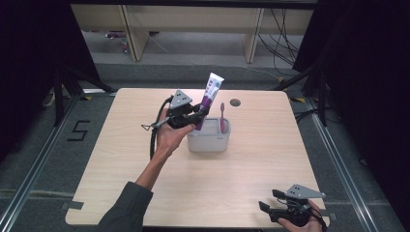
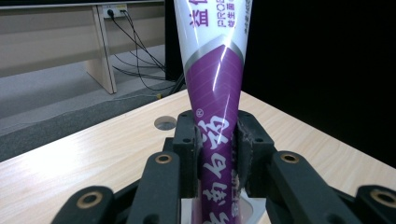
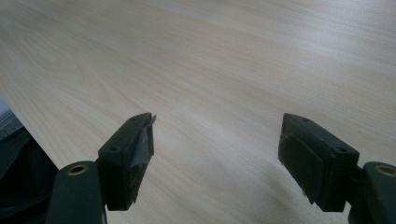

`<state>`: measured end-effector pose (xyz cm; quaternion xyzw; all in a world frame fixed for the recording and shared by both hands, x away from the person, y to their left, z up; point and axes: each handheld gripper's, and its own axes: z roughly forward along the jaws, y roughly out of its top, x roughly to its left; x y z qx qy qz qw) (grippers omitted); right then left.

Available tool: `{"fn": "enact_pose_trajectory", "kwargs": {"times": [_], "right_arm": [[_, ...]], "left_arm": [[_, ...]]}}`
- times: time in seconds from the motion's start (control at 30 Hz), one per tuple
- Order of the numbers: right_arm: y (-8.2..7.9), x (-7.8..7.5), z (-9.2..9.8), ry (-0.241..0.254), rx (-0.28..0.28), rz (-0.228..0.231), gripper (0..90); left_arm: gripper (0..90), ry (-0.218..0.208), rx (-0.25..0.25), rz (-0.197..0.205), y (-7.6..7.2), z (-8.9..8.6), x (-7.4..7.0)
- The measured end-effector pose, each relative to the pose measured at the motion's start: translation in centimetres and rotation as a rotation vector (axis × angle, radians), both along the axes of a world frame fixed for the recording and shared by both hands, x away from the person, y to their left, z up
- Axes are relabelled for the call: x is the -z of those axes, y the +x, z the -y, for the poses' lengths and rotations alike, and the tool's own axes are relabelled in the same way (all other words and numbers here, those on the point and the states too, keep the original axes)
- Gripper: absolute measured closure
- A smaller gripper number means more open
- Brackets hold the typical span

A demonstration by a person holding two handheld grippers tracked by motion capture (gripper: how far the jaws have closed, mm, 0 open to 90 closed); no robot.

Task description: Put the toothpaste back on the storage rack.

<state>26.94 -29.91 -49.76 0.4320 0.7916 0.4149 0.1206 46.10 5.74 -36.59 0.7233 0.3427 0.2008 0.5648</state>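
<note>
L gripper [image 2: 215, 149] jaws clamp the toothpaste tube [image 2: 215, 93] low on its purple part, upright, lower end at the grey holder cup [image 1: 209, 140] mouth – prob so it drops in straight. R gripper [image 3: 217, 144] jaws wide, nothing between, parked at table [image 1: 251, 183] edge, well apart from cup. Count: 1 tube, 1 pink toothbrush [image 1: 222, 116] in cup, 1 cup, 2 grippers

Overhead light falls evenly on the table [image 1: 251, 164]; surroundings stay dark. A glare streak runs down the toothpaste tube [image 2: 217, 93] above the left gripper [image 2: 215, 140]. Foreground jaws are soft-focused. Faint shadow lies under the right gripper [image 3: 217, 140].
</note>
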Motion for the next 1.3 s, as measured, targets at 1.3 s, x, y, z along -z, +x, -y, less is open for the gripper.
{"fn": "enact_pose_trajectory", "kwargs": {"times": [1.3], "right_arm": [[0.1, 0.1, 0.0, 0.005, -0.019, -0.007, 27.4]], "left_arm": [[71.8, -0.048, -0.069, 0.000, 2.9, 2.6, 4.3]]}}
